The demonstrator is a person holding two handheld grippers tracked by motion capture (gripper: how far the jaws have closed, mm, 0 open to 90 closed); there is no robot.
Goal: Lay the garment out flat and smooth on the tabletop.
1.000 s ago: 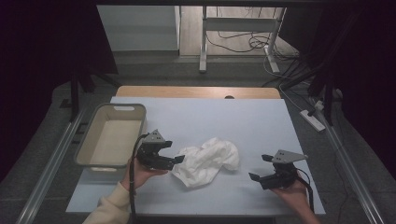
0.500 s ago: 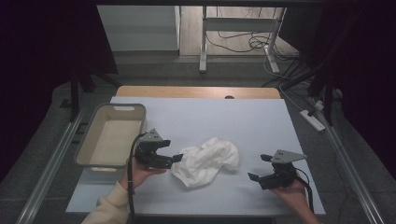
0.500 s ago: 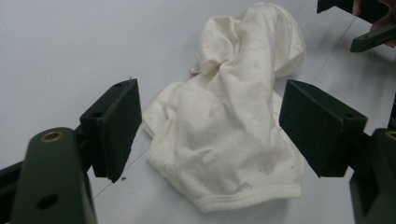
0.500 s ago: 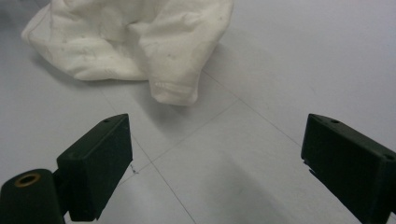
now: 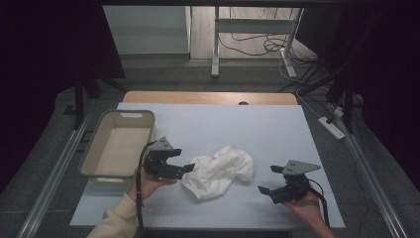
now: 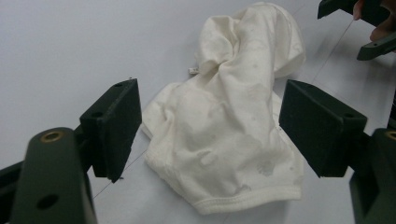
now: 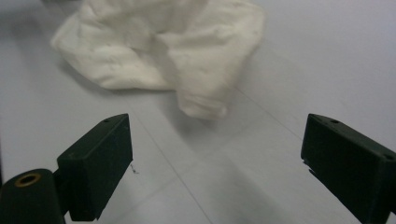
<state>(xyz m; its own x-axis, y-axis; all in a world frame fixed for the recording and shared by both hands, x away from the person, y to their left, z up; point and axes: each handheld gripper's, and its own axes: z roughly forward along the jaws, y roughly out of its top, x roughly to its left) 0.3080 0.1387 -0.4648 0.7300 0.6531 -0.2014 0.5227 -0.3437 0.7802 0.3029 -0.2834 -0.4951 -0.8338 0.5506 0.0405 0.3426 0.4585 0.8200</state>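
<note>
A crumpled white cloth (image 5: 218, 171) lies on the pale blue table (image 5: 223, 124), near its front middle. My left gripper (image 5: 188, 168) sits at the cloth's left edge, held in a hand, and is open. In the left gripper view the cloth (image 6: 233, 116) spreads ahead between the wide-apart jaws of the left gripper (image 6: 210, 130), and neither pad presses on it. My right gripper (image 5: 268, 179) is open, a short way right of the cloth and apart from it. In the right gripper view the cloth (image 7: 159, 42) lies beyond the right gripper (image 7: 219, 158), with bare table between the jaws.
A beige plastic bin (image 5: 128, 114) stands at the table's left edge, just behind my left hand. A strip of bare wood (image 5: 208, 97) runs along the table's far edge. On the floor to the right lies a power strip (image 5: 333, 127) with cables.
</note>
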